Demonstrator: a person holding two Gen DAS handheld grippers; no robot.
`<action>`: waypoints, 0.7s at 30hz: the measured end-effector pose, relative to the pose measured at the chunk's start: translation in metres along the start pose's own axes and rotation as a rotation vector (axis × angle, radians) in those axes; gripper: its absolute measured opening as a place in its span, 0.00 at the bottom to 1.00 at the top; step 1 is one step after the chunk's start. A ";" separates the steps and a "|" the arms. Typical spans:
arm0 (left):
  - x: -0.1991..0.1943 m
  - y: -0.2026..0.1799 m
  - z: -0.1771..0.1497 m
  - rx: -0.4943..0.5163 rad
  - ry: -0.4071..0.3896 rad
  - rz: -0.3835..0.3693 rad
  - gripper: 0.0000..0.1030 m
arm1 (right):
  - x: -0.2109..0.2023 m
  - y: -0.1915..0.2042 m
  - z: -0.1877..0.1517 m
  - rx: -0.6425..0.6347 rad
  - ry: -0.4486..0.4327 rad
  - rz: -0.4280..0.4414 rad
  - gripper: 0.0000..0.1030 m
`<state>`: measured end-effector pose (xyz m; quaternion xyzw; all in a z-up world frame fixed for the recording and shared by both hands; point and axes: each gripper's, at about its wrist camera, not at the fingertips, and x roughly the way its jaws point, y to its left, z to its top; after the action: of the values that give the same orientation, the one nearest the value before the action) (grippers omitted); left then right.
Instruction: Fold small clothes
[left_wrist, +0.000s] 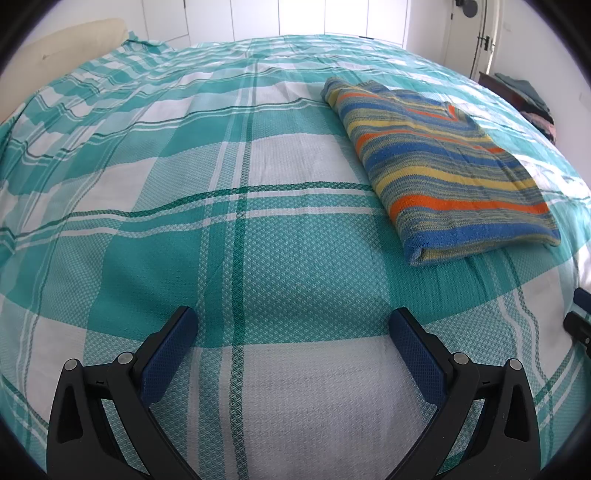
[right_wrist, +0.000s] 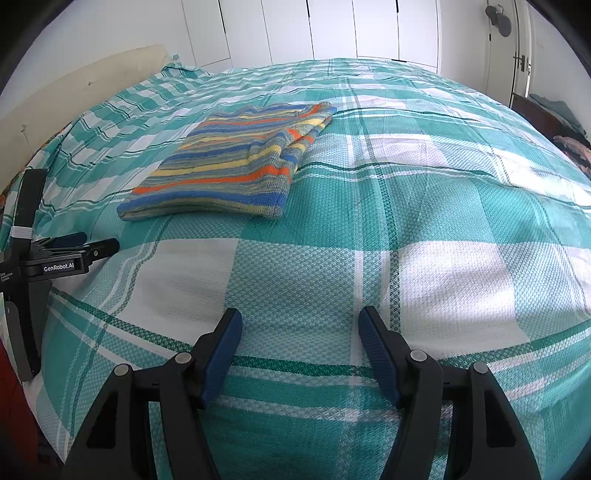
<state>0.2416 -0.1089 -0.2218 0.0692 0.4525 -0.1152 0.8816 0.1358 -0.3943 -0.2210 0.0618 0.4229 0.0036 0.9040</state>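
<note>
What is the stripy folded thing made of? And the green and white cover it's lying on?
The striped garment looks like soft knitted yarn, maybe wool or cotton: you can see tiny knit loops and a thick, rounded fold at its edge. The checked bedcover looks like thin woven cotton with a matte, bumpy waffle-like weave and fine wrinkles. The exact fibre can't be told from looks alone.

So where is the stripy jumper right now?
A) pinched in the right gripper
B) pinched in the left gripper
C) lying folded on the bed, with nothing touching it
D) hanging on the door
C: the jumper lies folded flat on the bed, and both the left gripper and the right gripper are open and empty, well short of it.
</note>
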 end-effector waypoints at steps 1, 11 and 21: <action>0.000 0.000 0.000 0.000 0.000 0.000 1.00 | 0.000 0.000 0.000 0.000 0.000 0.000 0.64; 0.000 0.000 0.000 0.000 0.000 0.000 1.00 | -0.001 0.002 -0.002 0.000 -0.003 0.012 0.66; -0.001 0.000 -0.002 -0.004 -0.009 0.000 1.00 | 0.000 0.004 -0.002 0.000 0.000 0.016 0.68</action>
<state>0.2397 -0.1083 -0.2221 0.0670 0.4486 -0.1147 0.8838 0.1340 -0.3903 -0.2218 0.0652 0.4225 0.0107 0.9039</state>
